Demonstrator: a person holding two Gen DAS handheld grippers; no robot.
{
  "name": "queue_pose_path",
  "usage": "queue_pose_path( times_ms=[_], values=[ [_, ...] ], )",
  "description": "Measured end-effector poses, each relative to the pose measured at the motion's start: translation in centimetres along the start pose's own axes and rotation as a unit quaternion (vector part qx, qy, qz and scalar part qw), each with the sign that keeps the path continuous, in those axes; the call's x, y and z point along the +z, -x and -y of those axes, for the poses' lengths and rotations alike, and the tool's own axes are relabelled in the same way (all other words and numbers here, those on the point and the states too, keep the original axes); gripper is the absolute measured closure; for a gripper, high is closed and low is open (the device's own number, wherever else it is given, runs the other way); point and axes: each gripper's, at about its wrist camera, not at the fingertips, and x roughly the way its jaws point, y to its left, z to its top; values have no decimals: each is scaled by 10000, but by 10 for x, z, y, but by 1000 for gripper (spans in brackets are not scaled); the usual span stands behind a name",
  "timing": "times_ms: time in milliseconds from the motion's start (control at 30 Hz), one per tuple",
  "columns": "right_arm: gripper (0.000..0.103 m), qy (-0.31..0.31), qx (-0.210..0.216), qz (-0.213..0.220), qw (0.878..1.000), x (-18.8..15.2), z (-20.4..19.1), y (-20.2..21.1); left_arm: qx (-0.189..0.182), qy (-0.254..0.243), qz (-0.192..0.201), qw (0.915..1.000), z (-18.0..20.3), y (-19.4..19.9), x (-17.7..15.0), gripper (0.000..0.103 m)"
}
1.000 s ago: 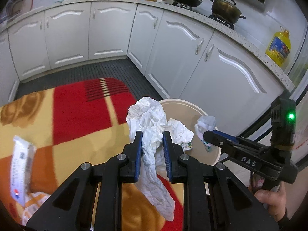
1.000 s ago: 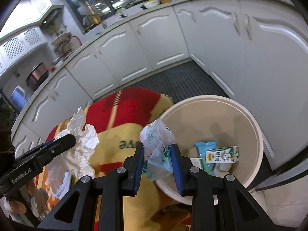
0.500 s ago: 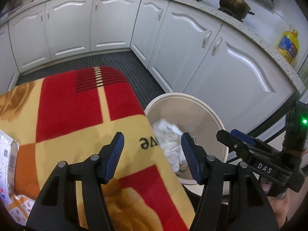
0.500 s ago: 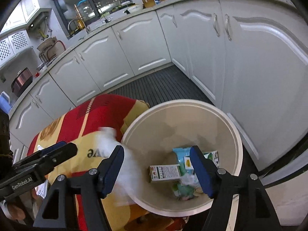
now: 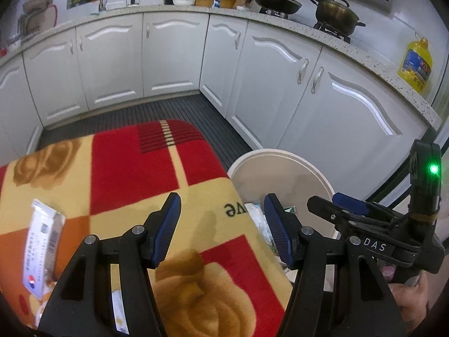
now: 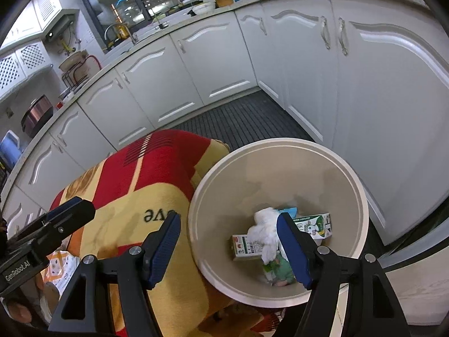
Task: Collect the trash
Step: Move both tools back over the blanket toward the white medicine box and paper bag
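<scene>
A round beige trash bin (image 6: 280, 141) stands on the floor beside a table covered by a red and yellow blanket (image 5: 134, 168). At the bin's bottom lie a crumpled white tissue (image 6: 266, 230), two small cartons (image 6: 244, 248) and a green wrapper (image 6: 280, 271). My right gripper (image 6: 228, 224) hangs open over the bin's near rim, nothing between its fingers. My left gripper (image 5: 221, 210) is open and empty above the blanket's edge, next to the bin (image 5: 280, 154). A white printed wrapper (image 5: 42, 250) lies on the blanket at the left. The right gripper (image 5: 322, 200) shows at the right, held by a hand.
White cabinets (image 5: 280, 84) wrap around the back and right, close behind the bin. A dark ribbed floor mat (image 6: 247, 118) lies between them and the table. More packaging (image 6: 61, 264) lies on the blanket under the left gripper (image 6: 81, 207). Pots and a yellow oil bottle (image 5: 415, 61) sit on the counter.
Both grippers opened. The left one let go of the white tissue and the right one of the plastic bag; both pieces dropped into the bin. The left gripper drew back over the blanket.
</scene>
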Motion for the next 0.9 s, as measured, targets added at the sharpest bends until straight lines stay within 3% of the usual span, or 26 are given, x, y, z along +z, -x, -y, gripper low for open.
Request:
queue_pose_path(
  times_ms=[433,733,900],
  values=[
    [29,560,250,-71,9981,-10,-59,11,311,132,111,9994,-44,37,-12,43],
    [29,949,534,-391,9933,-29,-103,0,821,426,-3,9957,-113,67,-32,43],
    [29,1449,827,-638,9839,-47,-137,-3,1047,820,-55,9911,-157,83,-46,43]
  ],
)
